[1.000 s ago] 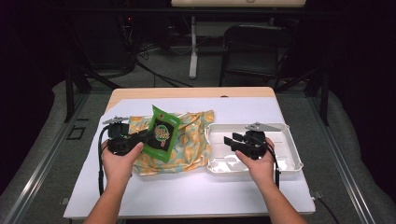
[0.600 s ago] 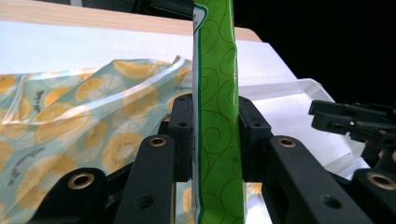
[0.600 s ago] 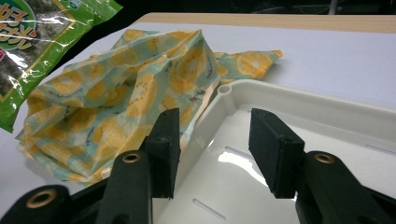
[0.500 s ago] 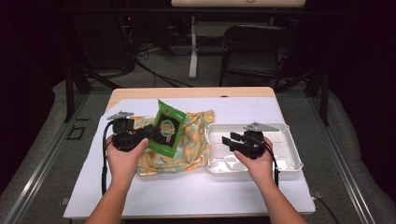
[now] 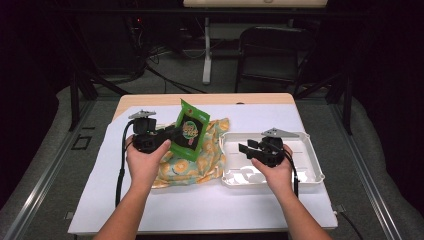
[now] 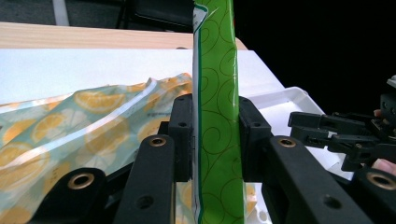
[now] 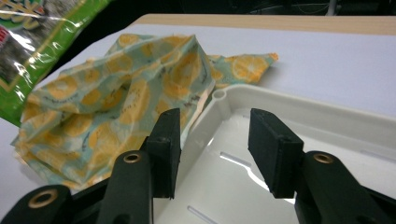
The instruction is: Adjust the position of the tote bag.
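While gripping the green snack packet left of centre in the high view, clamping on it with both pads of the left claw, holding it upright and slightly tilted, clear of the bench. Showing up again in the left gripper view as a narrow green edge running from the top of the frame down to the bottom, pinched between the two black pads at mid-frame. Hanging above the orange-slice patterned cloth, which is lying crumpled on the white cover of the bench just below and to the right of the packet in the high view, and spreading across the left half of the left gripper view.

Hovering with the right claw right of centre in the high view, over the left part of the white tray; standing apart with nothing between the pads, having just been closing a little. Looking along those jaws in the right gripper view, spanning the tray's near corner and wall at mid-frame, with the cloth lying just beside the tray toward the left, and a corner of the green packet showing at the upper left.
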A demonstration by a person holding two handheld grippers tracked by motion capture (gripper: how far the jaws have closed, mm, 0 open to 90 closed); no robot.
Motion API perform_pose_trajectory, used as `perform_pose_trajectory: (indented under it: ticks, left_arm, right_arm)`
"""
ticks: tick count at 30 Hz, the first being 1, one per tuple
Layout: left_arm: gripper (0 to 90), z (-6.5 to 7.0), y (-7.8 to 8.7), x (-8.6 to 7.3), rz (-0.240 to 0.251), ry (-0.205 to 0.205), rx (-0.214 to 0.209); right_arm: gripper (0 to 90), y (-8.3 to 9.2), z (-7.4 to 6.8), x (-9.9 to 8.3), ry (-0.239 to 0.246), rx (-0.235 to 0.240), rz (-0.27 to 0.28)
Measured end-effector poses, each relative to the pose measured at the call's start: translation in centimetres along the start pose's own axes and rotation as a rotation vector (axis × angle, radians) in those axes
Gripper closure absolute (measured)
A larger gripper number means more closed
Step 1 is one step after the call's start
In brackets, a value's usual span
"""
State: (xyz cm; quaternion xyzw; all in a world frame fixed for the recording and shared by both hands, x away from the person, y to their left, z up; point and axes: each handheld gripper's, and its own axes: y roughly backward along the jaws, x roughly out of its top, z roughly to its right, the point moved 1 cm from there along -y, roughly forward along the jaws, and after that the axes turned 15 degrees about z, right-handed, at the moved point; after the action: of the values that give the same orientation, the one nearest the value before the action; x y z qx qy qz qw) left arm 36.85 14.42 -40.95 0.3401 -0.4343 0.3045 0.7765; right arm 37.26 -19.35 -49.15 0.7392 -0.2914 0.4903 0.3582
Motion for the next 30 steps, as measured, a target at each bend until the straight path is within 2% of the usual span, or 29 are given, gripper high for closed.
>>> perform_pose_trajectory:
  ticks: [3, 5, 7, 11, 15, 20, 22, 25, 30]
  left_arm:
    - [72.3, 0.1, -0.4, 0.2, 0.005, 0.002, -0.004]
    - [72.2, 0.1, -0.7, 0.2, 0.005, 0.002, -0.001]
    - [72.3, 0.2, -0.9, 0.3, 0.000, -0.004, -0.001]
    - [72.3, 0.2, -1.7, 0.3, -0.002, -0.003, -0.002]
    - [72.3, 0.3, -2.4, 0.4, 0.001, 0.004, -0.008]
    - [72.3, 0.8, -3.4, 0.5, 0.007, 0.002, -0.019]
    - [72.3, 1.1, -3.9, 0.6, 0.006, -0.001, -0.016]
    - [72.3, 1.5, -4.5, 0.7, 0.014, -0.013, -0.023]
    - [72.3, 2.0, -5.7, 0.7, 0.010, -0.025, -0.036]
  right_arm:
    - [56.3, -0.3, 0.1, 0.9, -0.004, 0.006, 0.022]
    - [56.7, -0.8, 0.5, 1.5, 0.009, -0.001, 0.019]
    - [56.6, -1.3, 0.9, 2.4, -0.004, 0.013, 0.017]
    - [56.8, -2.0, 1.7, 4.5, -0.012, 0.024, 0.066]
    - [57.0, -2.8, 1.9, 6.1, 0.002, 0.033, 0.104]
    - [56.6, -3.1, 2.4, 5.3, -0.025, 0.047, 0.117]
    - [55.7, -3.4, 2.4, 4.9, 0.003, 0.043, 0.080]
    - [55.6, -3.4, 2.5, 4.4, 0.023, 0.036, 0.076]
    - [54.7, -3.3, 2.7, 4.0, -0.007, 0.050, 0.067]
